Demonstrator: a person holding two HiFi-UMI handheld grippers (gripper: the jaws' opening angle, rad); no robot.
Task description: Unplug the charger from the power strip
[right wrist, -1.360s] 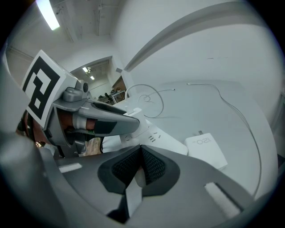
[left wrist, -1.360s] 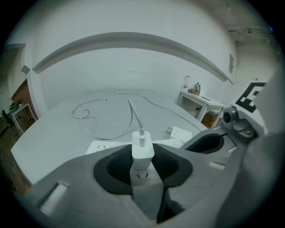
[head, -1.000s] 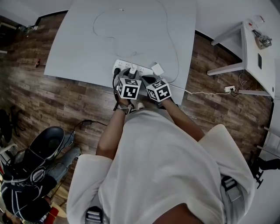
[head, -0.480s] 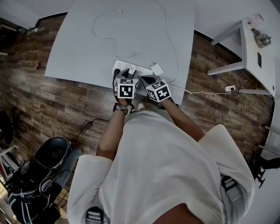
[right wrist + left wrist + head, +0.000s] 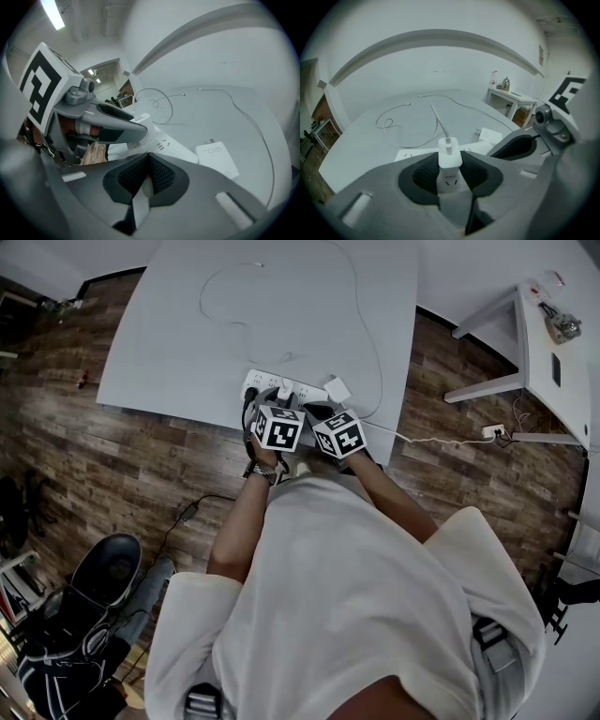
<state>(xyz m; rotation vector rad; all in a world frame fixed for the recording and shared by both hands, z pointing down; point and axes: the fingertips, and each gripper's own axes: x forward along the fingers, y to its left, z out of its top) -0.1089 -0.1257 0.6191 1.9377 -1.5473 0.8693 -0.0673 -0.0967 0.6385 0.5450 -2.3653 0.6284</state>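
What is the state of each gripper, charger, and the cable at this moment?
left gripper: shut on the charger
right gripper: shut, holding nothing
charger: upright, plugged into the power strip
cable: plugged into the charger's top, slack on the table
second charger: unplugged, lying flat on the table

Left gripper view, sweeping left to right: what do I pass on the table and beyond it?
Cable loop → charger → loose adapter → side table
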